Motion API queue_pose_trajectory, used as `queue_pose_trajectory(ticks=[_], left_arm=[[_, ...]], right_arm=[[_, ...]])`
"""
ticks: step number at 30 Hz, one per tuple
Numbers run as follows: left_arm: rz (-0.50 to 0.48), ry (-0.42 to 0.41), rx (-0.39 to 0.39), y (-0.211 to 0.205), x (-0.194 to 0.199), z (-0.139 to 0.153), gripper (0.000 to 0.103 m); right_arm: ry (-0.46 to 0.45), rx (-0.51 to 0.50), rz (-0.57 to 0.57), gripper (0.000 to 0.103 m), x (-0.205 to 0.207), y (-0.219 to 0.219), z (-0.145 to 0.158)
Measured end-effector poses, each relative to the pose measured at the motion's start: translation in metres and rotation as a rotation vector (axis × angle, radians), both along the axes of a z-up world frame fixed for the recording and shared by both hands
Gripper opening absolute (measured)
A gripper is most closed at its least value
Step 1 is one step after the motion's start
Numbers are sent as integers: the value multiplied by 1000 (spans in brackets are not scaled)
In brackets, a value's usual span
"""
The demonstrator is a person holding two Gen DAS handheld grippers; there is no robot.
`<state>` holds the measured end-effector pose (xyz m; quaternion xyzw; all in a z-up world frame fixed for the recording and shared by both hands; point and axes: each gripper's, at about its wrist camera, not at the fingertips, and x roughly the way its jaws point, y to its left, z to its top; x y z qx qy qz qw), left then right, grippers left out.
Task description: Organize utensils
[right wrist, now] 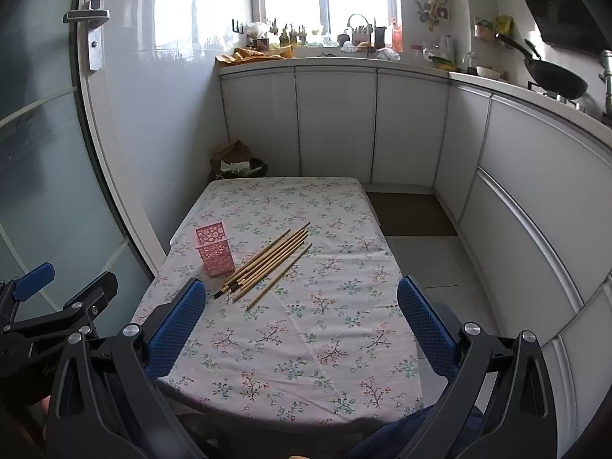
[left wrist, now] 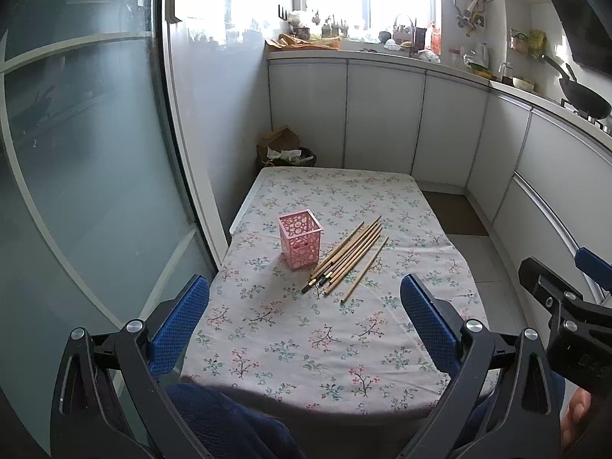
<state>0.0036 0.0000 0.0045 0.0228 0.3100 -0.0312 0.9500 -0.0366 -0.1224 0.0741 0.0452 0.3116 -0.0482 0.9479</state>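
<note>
A bundle of chopsticks [left wrist: 346, 258] lies flat on the counter [left wrist: 306, 344], near its middle, under a flowered cloth [right wrist: 306, 336]. Just beside it, toward the left edge, a pink holder [left wrist: 300, 243] stands upright and looks empty. The left gripper [left wrist: 304, 325] and the right gripper [right wrist: 302, 325] hover above the near edge, both with jaws released, holding nothing.

Home kitchen — white cabinets [right wrist: 336, 122], cluttered countertop [right wrist: 344, 62], wok [right wrist: 556, 74] on stove
</note>
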Motion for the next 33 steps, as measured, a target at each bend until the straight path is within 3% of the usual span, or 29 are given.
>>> queue_pose_trajectory(ticks=[33], left_arm=[[-11, -4, -15, 0, -1, 3, 96]], right_arm=[[4, 12, 4, 97, 1, 6, -1]])
